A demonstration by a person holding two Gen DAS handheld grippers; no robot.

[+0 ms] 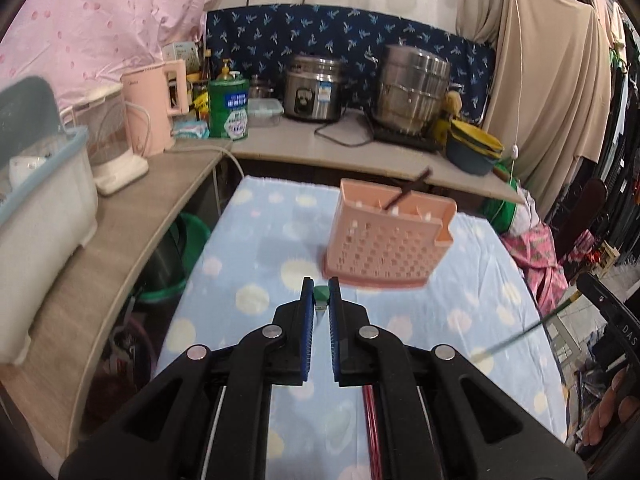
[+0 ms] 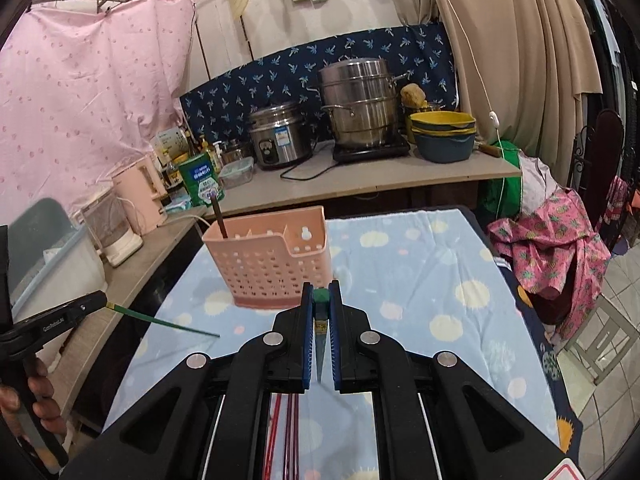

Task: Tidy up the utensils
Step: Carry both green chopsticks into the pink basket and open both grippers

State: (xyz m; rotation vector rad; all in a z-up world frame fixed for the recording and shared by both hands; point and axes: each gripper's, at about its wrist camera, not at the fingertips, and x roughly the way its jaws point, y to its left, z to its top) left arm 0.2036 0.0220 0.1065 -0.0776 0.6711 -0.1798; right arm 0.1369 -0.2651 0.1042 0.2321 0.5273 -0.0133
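Note:
A pink perforated utensil holder (image 1: 384, 236) stands on the blue spotted tablecloth (image 1: 256, 248), with one dark chopstick (image 1: 408, 192) leaning in it. It also shows in the right wrist view (image 2: 272, 264), with the chopstick (image 2: 219, 216) at its left end. My left gripper (image 1: 321, 294) is shut on a green chopstick (image 1: 321, 293), held above the cloth in front of the holder. From the right wrist view that chopstick (image 2: 164, 322) sticks out of the left gripper (image 2: 105, 300). My right gripper (image 2: 321, 296) is shut on another green chopstick (image 2: 321, 295), which shows in the left wrist view (image 1: 528, 330).
An L-shaped counter (image 1: 304, 148) runs along the left and back, carrying a rice cooker (image 1: 314, 88), a steel steamer pot (image 1: 412, 88), stacked bowls (image 1: 474, 148), a green canister (image 1: 229, 108), a pink kettle (image 1: 154, 108) and a white dish rack (image 1: 40, 208). Pink clothes (image 2: 556, 240) lie to the right.

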